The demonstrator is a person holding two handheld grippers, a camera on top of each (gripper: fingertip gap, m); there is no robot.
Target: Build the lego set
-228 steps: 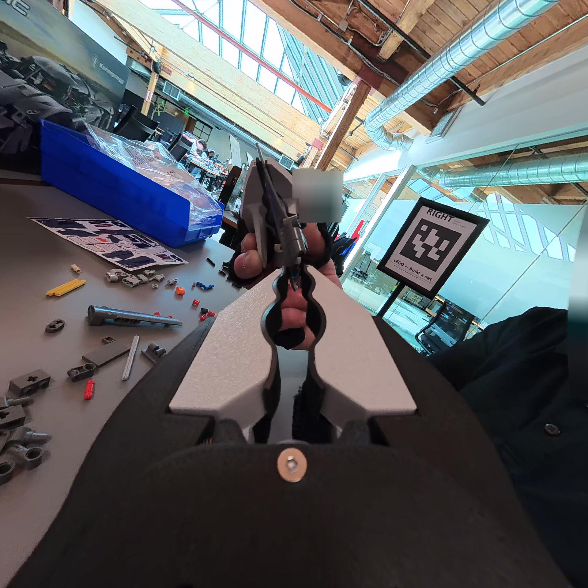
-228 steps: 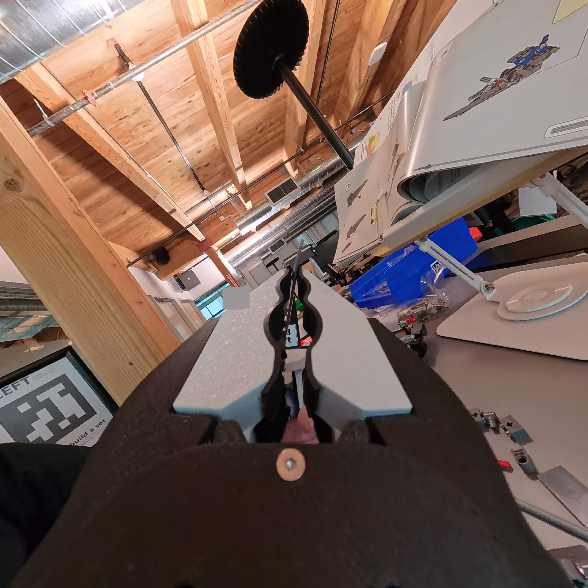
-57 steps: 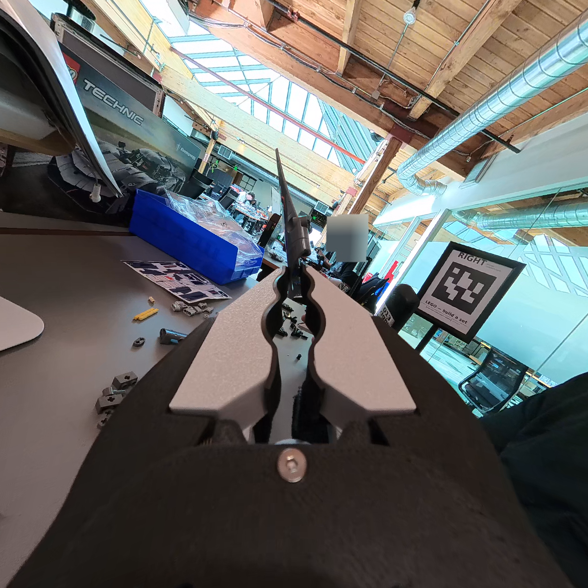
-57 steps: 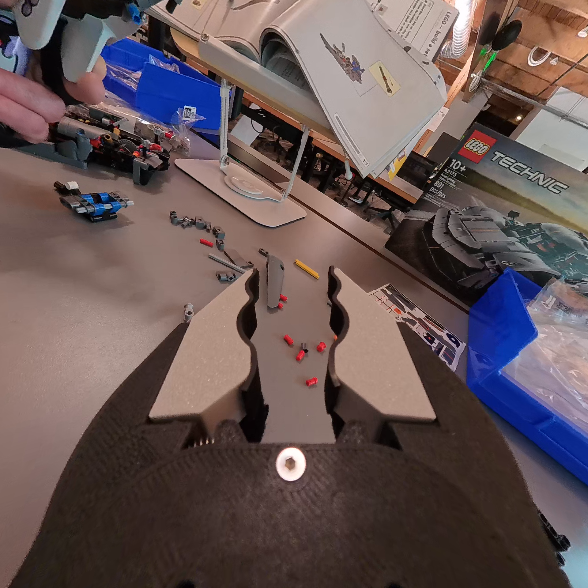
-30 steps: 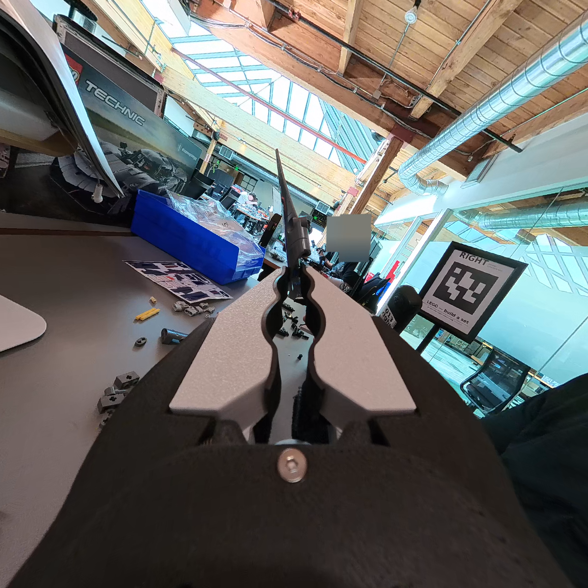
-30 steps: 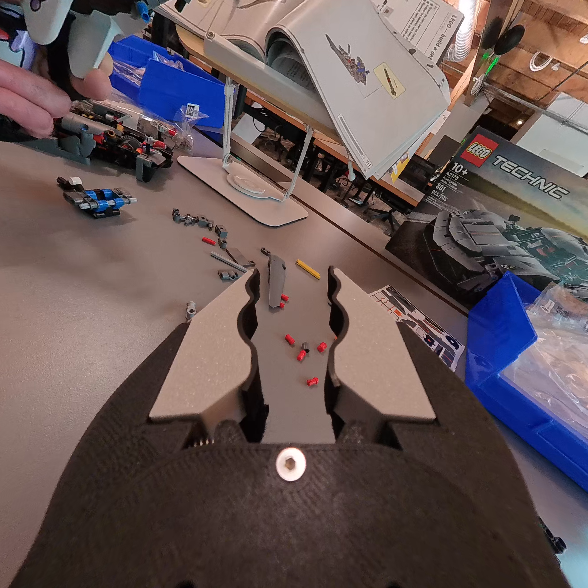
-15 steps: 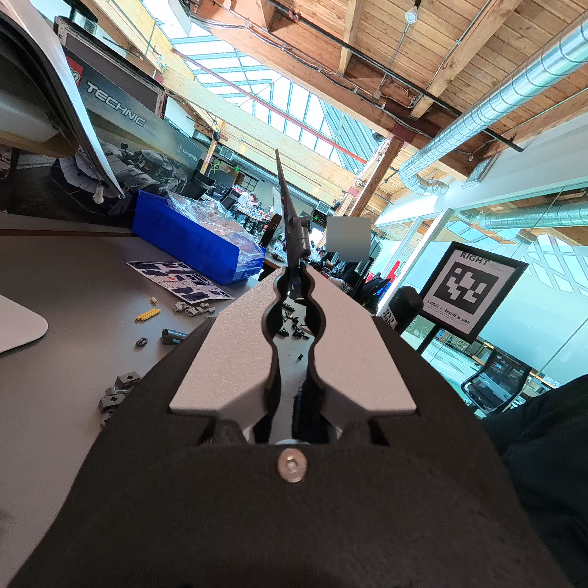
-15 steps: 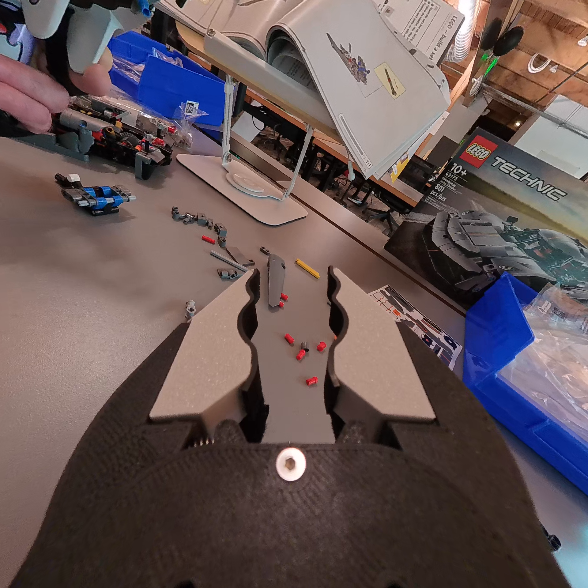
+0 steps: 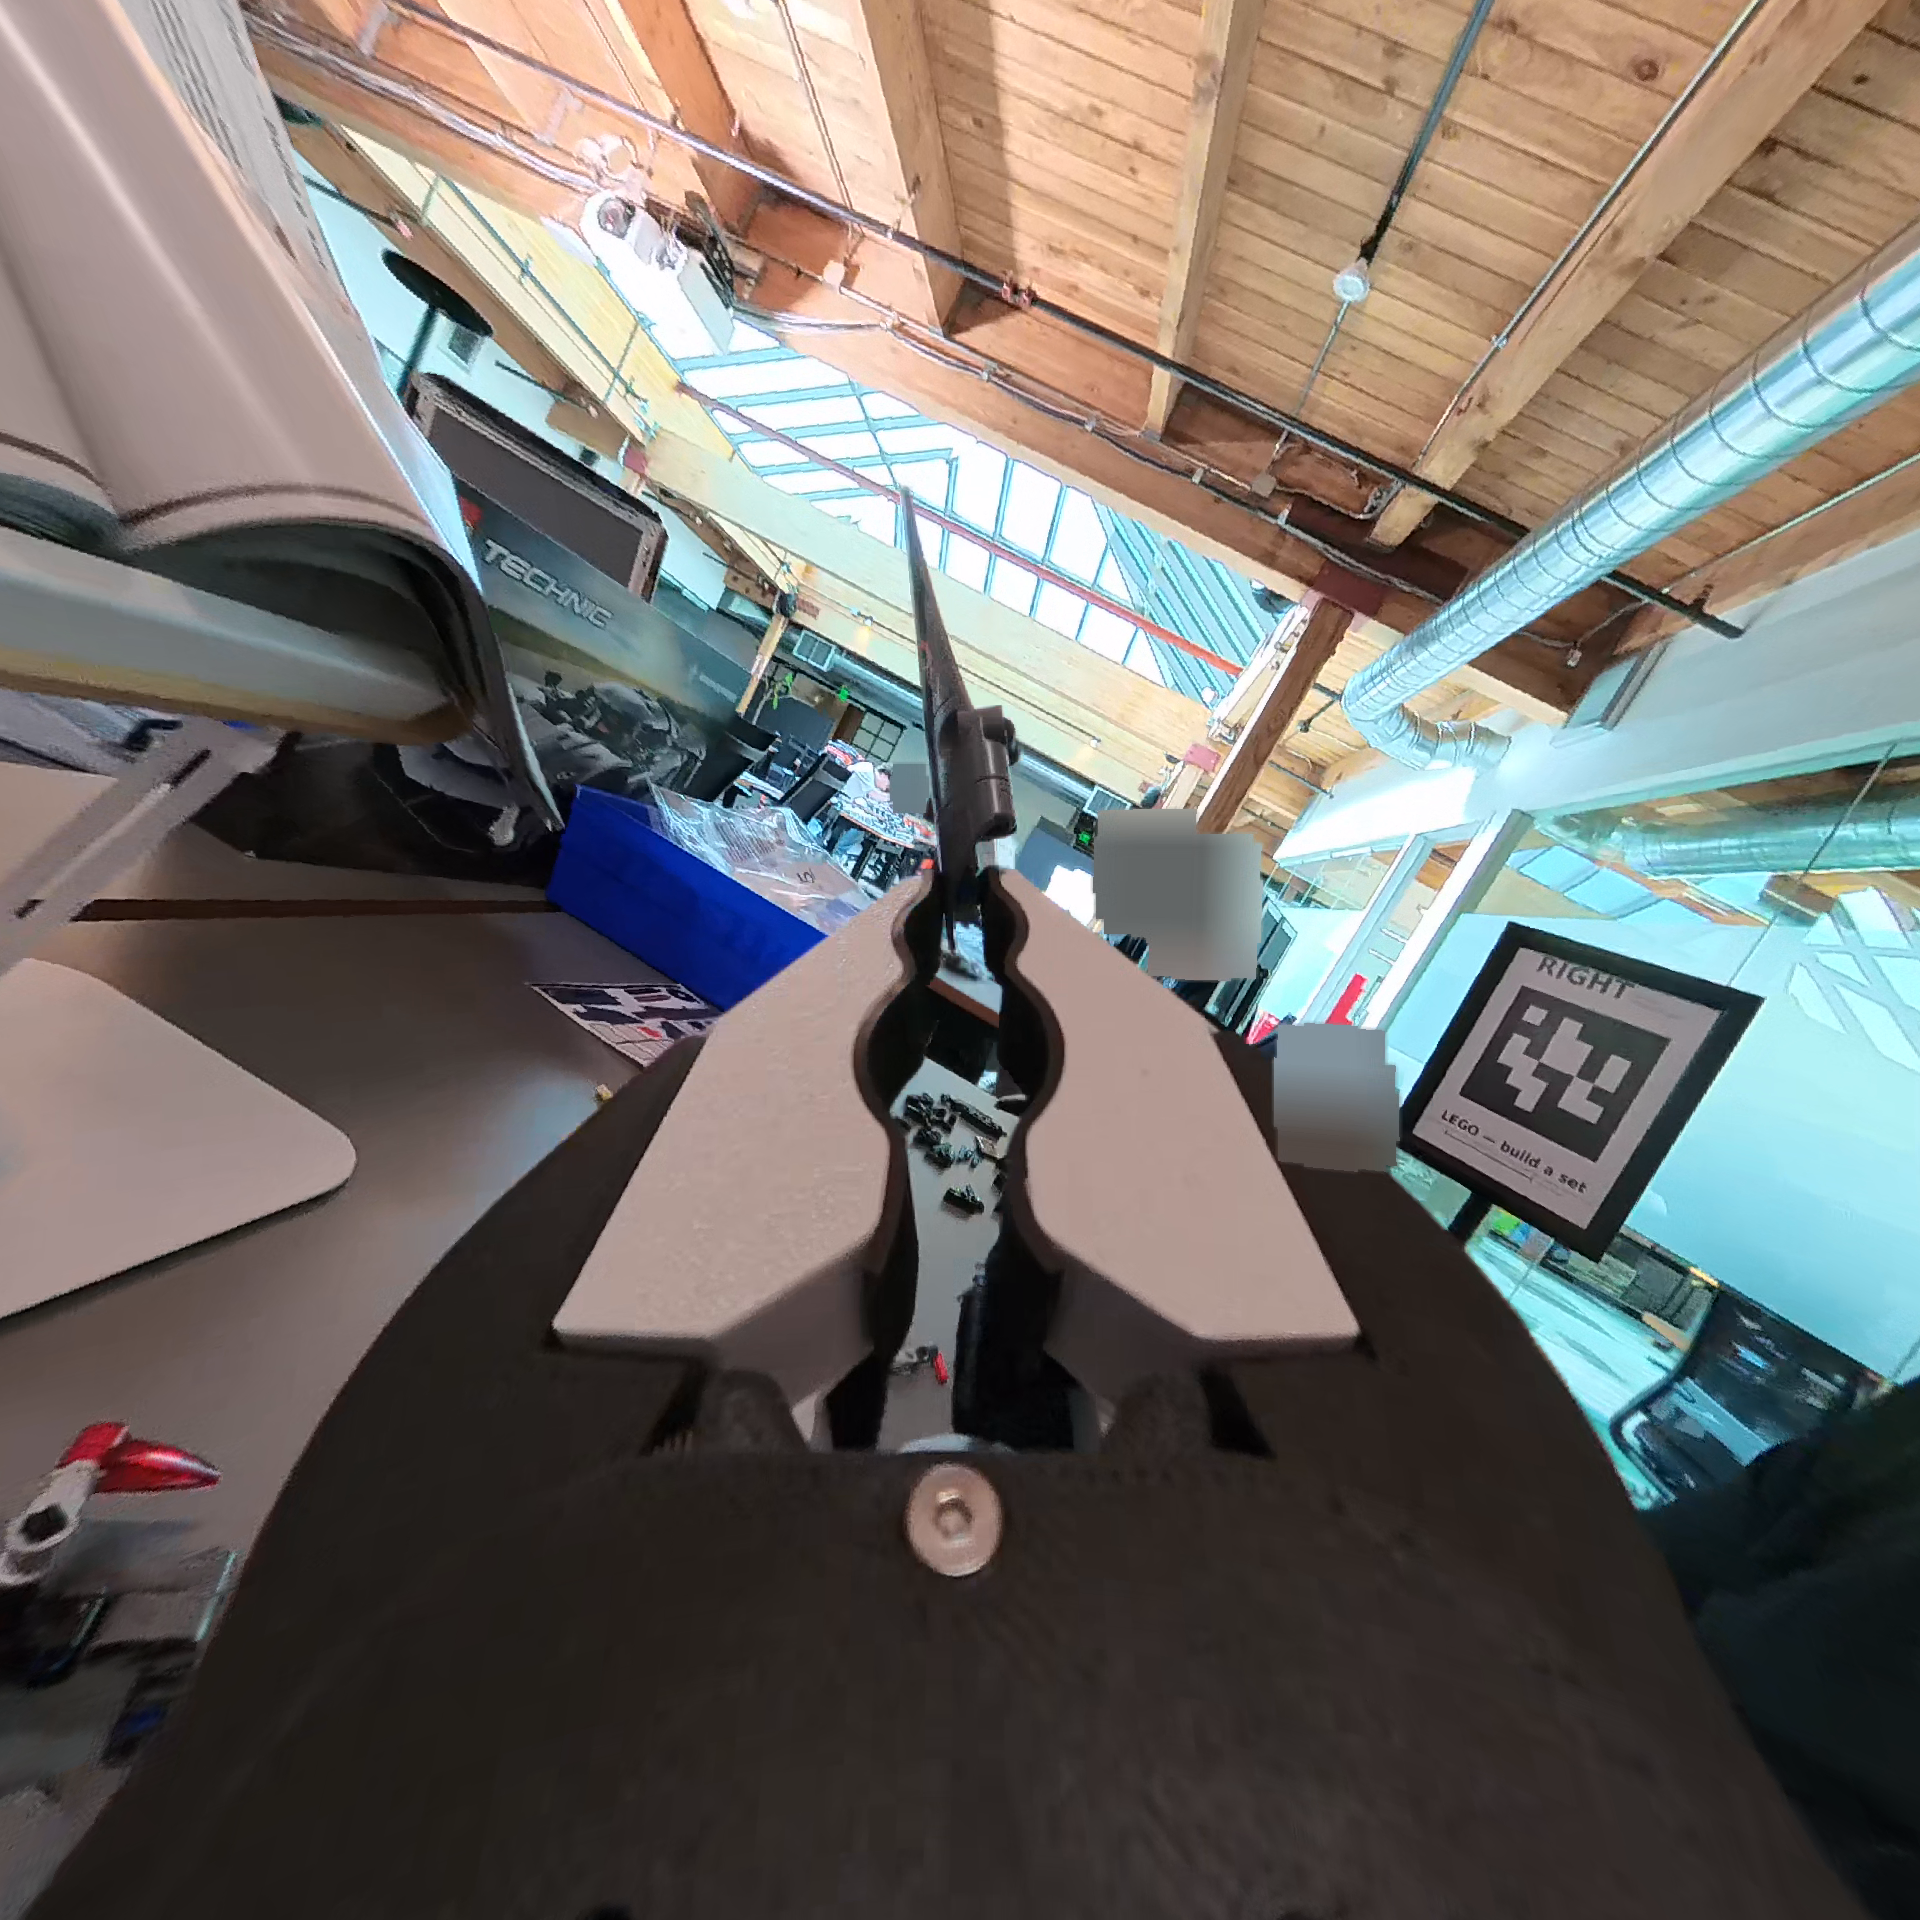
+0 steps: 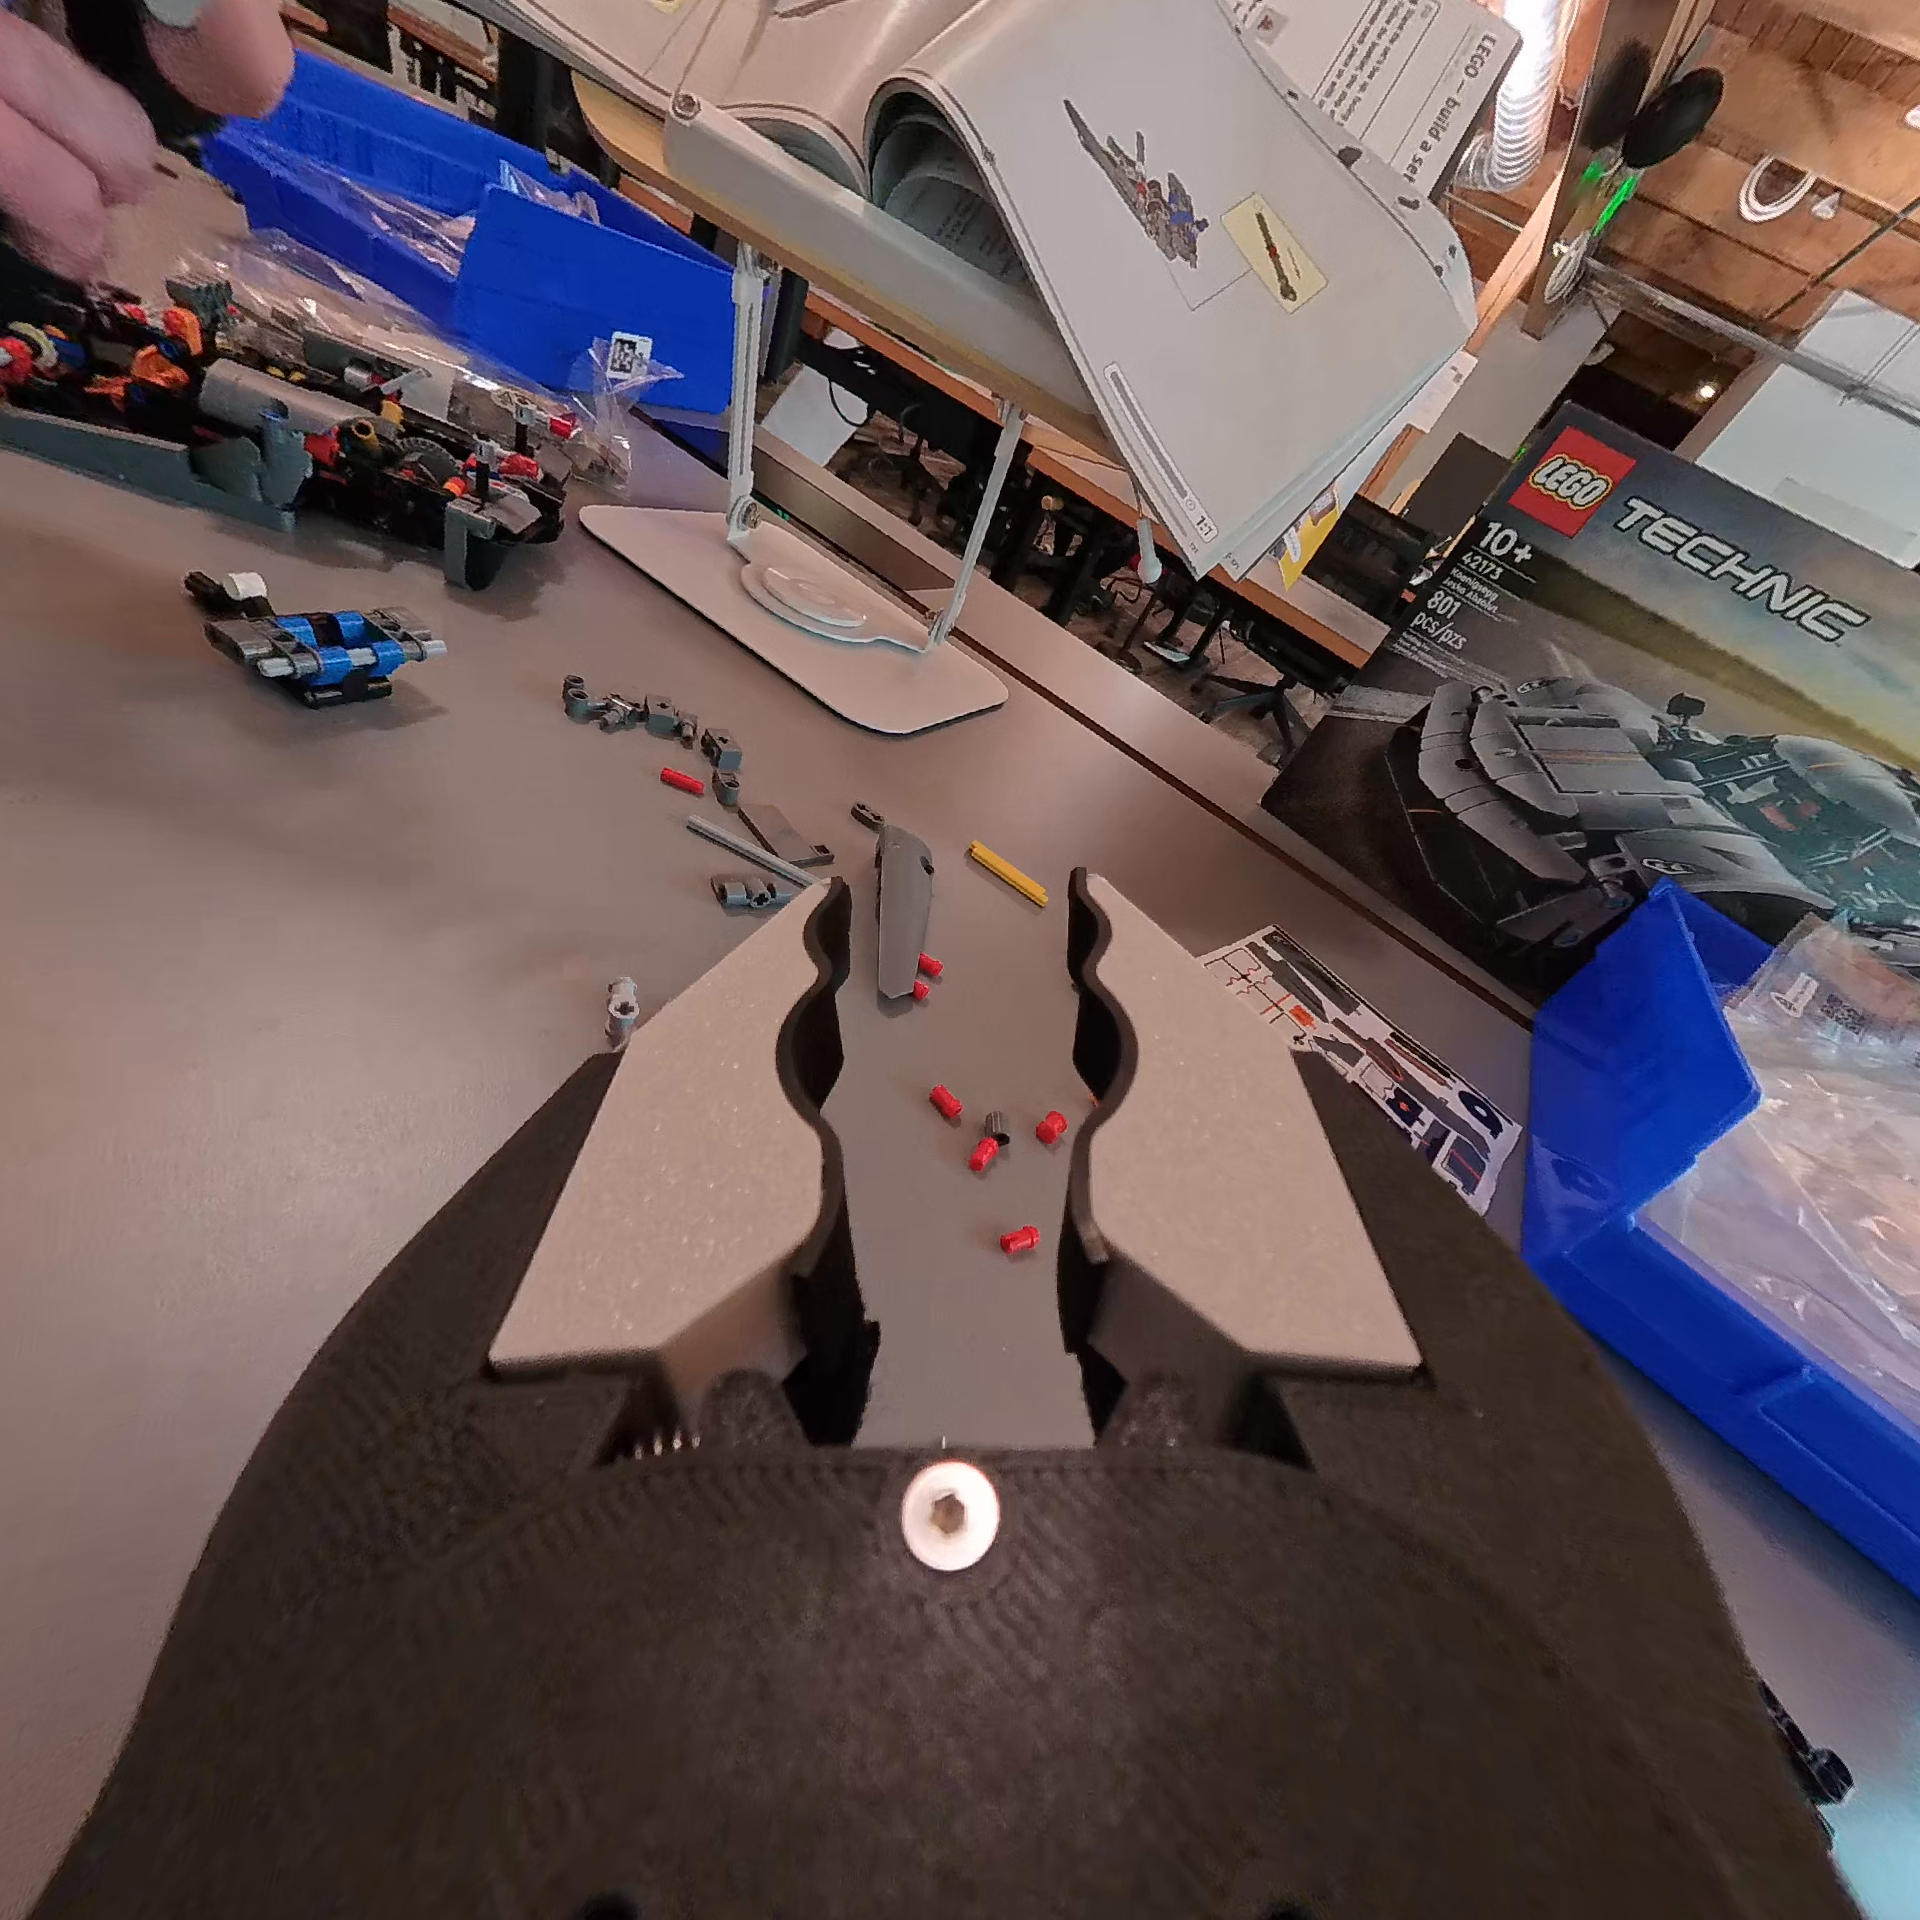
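My left gripper is shut on a long dark grey pointed lego panel piece that sticks up past the fingertips. My right gripper is open and empty, low over the grey table. Between and just beyond its fingers lie several small red pins and a grey wedge panel with red pins at its near end. A yellow axle lies beyond. A small blue and grey sub-assembly and the larger partly built model sit at the left.
An instruction booklet on a white stand rises at the back. The set's box, a sticker sheet and a blue bin with plastic bags are on the right. A person's hand is at top left. Small grey parts lie scattered. Spacing between my two grippers at the tips: around 25 cm. To the larger partly built model: left tips about 20 cm, right tips about 30 cm.
The left gripper has swung left and back with its piece, so the booklet stand and model now show at its left. The right gripper has stayed nearly still, open over the red pins.
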